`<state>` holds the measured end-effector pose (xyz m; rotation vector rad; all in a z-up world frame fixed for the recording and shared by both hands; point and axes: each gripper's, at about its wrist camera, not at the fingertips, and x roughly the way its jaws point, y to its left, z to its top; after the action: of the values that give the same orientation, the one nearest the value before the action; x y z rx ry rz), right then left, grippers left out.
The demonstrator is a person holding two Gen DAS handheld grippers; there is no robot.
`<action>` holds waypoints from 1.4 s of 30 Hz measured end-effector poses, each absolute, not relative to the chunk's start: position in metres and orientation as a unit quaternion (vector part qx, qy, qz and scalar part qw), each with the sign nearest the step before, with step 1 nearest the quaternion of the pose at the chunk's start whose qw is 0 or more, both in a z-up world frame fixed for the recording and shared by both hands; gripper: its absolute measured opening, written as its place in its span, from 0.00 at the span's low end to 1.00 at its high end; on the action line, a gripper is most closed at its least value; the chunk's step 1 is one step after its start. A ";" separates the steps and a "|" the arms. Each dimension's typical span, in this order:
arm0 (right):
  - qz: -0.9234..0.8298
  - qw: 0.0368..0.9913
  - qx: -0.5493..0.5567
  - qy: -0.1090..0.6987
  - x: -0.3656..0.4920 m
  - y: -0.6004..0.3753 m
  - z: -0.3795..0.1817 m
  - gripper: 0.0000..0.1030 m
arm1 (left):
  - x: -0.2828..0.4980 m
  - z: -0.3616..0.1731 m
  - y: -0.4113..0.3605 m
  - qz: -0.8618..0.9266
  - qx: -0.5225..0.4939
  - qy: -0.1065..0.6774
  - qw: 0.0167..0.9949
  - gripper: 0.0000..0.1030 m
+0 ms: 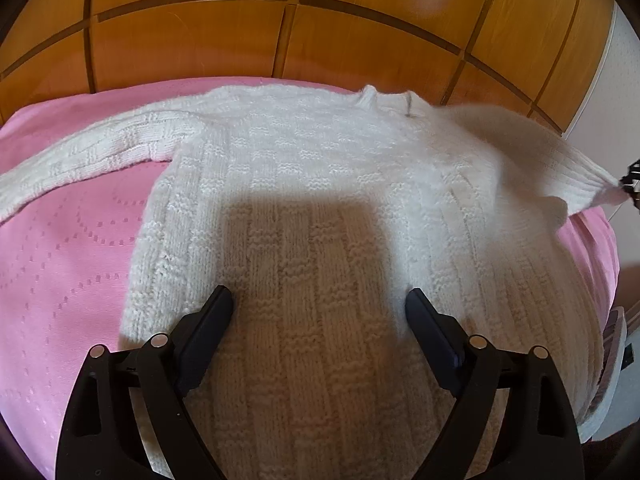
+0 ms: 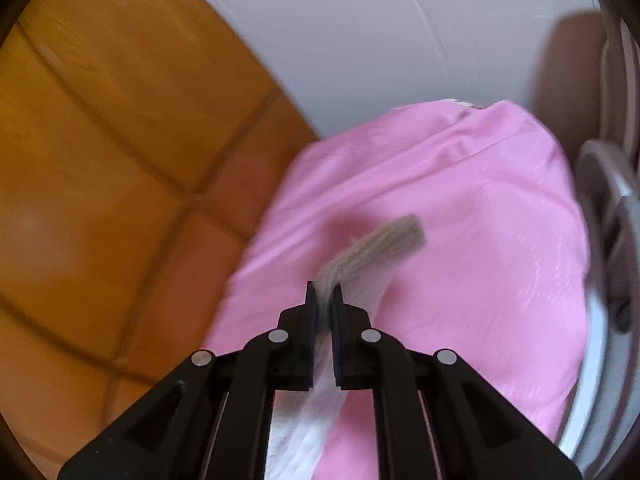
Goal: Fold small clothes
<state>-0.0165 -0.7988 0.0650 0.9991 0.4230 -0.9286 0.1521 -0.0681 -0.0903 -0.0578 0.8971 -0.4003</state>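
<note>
A white knitted sweater (image 1: 304, 184) lies flat on a pink bedspread (image 1: 68, 264), its body spread directly ahead of and beneath the left gripper (image 1: 319, 304), whose fingers stand wide apart and grasp nothing. One sleeve (image 1: 96, 152) stretches out to the left of those fingers, resting on the bedspread. The other sleeve (image 1: 552, 168) is raised off to their right, its ribbed cuff (image 2: 376, 252) pinched between the clenched fingers of the right gripper (image 2: 325, 296); the cuff end sticks out past the fingertips, and the knit trails back beneath them.

The main risk seems to be the cuff slipping. Only a narrow strip of soft, stretchy ribbing sits between the fingers, and both views are blurred there, which suggests quick movement; a sharp pull could draw the knit out of the pinch and drop the sleeve short of the body.

A second risk is dragging. Nothing pins the sweater down, since the left fingers hover open over the lower body without clearly pressing it, so tension through the raised sleeve could slide or bunch the whole garment and spoil a flat fold.

The loose knit could also snag on a fingertip edge at release, leaving the sleeve twisted, not flat.
</note>
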 end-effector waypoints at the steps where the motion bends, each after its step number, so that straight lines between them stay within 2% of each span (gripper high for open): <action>1: -0.404 0.753 0.479 0.200 -0.001 -0.814 0.053 0.14 | 0.152 -0.091 -0.069 -0.192 -0.026 0.431 0.881 0.85; 2: -0.406 0.746 0.487 0.205 0.003 -0.821 0.049 0.40 | 0.153 -0.091 -0.069 -0.192 -0.025 0.431 0.881 0.85; 4: -0.411 0.759 0.475 0.172 0.002 -0.818 0.051 0.66 | 0.153 -0.091 -0.070 -0.190 -0.023 0.432 0.882 0.85; 6: -0.401 0.781 0.445 0.175 0.000 -0.810 0.050 0.67 | 0.153 -0.091 -0.071 -0.190 -0.022 0.432 0.881 0.86; 10: -0.328 0.794 0.455 0.234 0.003 -0.782 0.017 0.68 | 0.154 -0.092 -0.073 -0.190 -0.017 0.432 0.881 0.87; 15: -0.280 0.779 0.474 0.302 0.001 -0.730 -0.041 0.68 | 0.154 -0.093 -0.072 -0.192 -0.019 0.432 0.881 0.87; 18: -0.287 0.757 0.500 0.309 0.005 -0.734 -0.068 0.64 | 0.154 -0.093 -0.072 -0.192 -0.020 0.432 0.881 0.87; 19: -0.301 0.754 0.497 0.306 0.008 -0.736 -0.073 0.61 | 0.154 -0.093 -0.072 -0.193 -0.020 0.432 0.881 0.87; 20: -0.312 0.756 0.493 0.297 0.009 -0.742 -0.072 0.49 | 0.154 -0.094 -0.072 -0.193 -0.020 0.432 0.881 0.87; 21: -0.321 0.756 0.494 0.286 0.011 -0.747 -0.069 0.34 | 0.154 -0.094 -0.072 -0.193 -0.020 0.432 0.881 0.87; 22: -0.330 0.754 0.489 0.288 0.013 -0.752 -0.065 0.07 | 0.154 -0.093 -0.072 -0.193 -0.021 0.433 0.880 0.87; 25: -0.396 0.766 0.425 0.275 0.012 -0.751 -0.030 0.05 | 0.156 -0.085 -0.066 -0.201 -0.042 0.443 0.873 0.87; 27: -0.419 0.766 0.393 0.289 0.013 -0.752 -0.025 0.06 | 0.158 -0.076 -0.052 -0.202 -0.078 0.446 0.869 0.87; 29: -0.437 0.757 0.375 0.308 0.008 -0.758 -0.032 0.15 | 0.159 -0.068 -0.033 -0.192 -0.113 0.442 0.869 0.87; 30: -0.433 0.760 0.382 0.297 -0.001 -0.755 -0.032 0.28 | 0.160 -0.065 -0.024 -0.185 -0.124 0.440 0.870 0.86; 31: -0.418 0.762 0.401 0.289 -0.009 -0.753 -0.034 0.58 | 0.160 -0.061 -0.009 -0.171 -0.134 0.437 0.873 0.86; 32: -0.405 0.765 0.413 0.284 -0.015 -0.748 -0.035 0.66 | 0.159 -0.059 0.003 -0.158 -0.139 0.433 0.876 0.86; 37: -0.246 0.810 0.405 0.345 -0.011 -0.682 -0.039 0.66 | 0.144 -0.070 0.068 -0.129 -0.196 0.452 0.860 0.81; 39: -0.166 0.817 0.405 0.376 -0.011 -0.642 -0.049 0.66 | 0.133 -0.082 0.087 -0.142 -0.239 0.470 0.838 0.74; 42: -0.058 0.816 0.391 0.421 -0.019 -0.575 -0.058 0.67 | 0.112 -0.092 0.097 -0.180 -0.276 0.480 0.813 0.70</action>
<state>-0.0195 -0.5751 -0.0581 0.8329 0.8984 -0.1234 0.1116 0.0967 -0.0924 -0.5894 1.0235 -0.3839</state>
